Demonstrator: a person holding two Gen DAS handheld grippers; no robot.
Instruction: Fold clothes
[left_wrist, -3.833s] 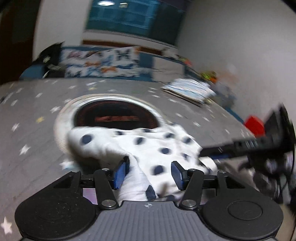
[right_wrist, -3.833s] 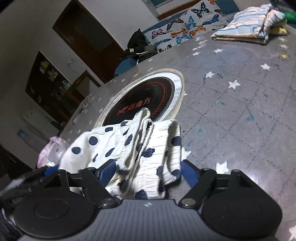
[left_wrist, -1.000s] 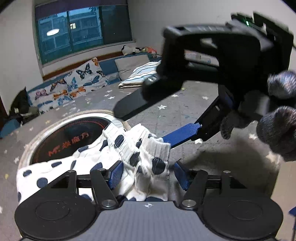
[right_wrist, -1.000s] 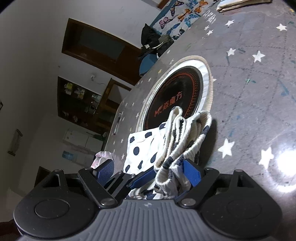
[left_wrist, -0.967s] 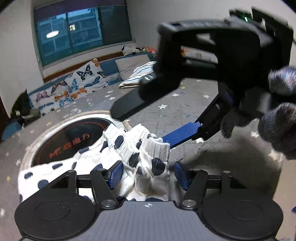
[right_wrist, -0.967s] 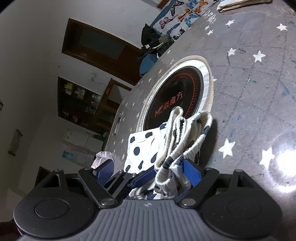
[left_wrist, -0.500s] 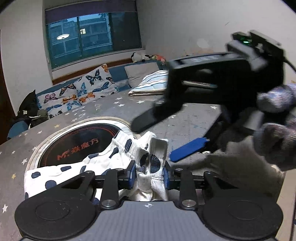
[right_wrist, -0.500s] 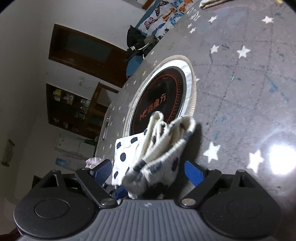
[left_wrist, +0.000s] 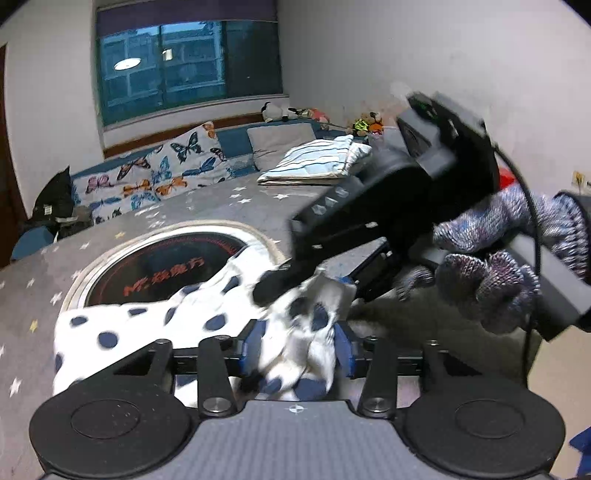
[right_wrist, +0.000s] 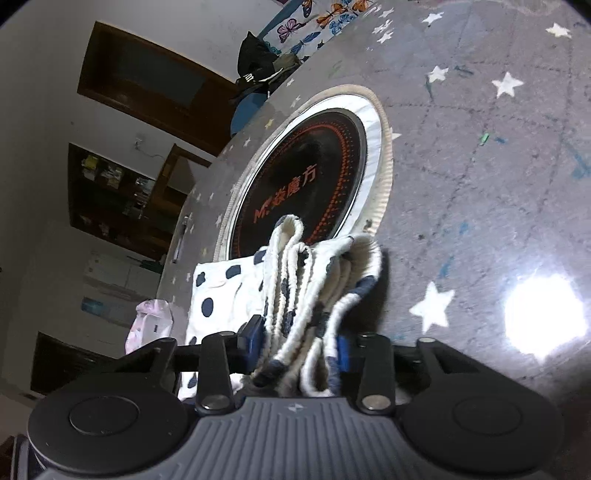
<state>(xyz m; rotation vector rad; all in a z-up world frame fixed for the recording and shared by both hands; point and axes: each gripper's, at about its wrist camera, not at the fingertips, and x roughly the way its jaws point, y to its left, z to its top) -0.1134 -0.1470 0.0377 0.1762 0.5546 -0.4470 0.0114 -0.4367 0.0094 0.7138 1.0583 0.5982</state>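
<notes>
Change since earlier: left gripper closed from a wide gap onto the bunched waistband; right gripper likewise gone from spread fingers to a pinch on the same band.
Left claw: clamped on the polka-dot garment, blue pads pressed against gathered cloth on both sides.
Right claw: clamped on the garment's stacked elastic edge, layers squeezed between the pads; seen from the left wrist as a dark, motion-blurred body with a knit-gloved hand behind it.
Garment position: waistband end raised between the two claws, just beside each other; the rest trailing flat onto the table and overlapping the near edge of the round hotplate.
Meaning for the task: probably a two-handed hold secured at one end, ready for lifting or carrying that end over to make a fold; fold itself not yet made.
Fabric: soft white cotton with navy dots, ribbed and puckered along the elastic, several layers thick at the grip.
Table surface: grey, glossy, quilted-looking pattern with white stars, a bright lamp glare to the right.
Hotplate: black glass disc, red lettering, pale ring around it.
Background: striped folded bedding at the far edge, butterfly-print cushions beyond.
</notes>
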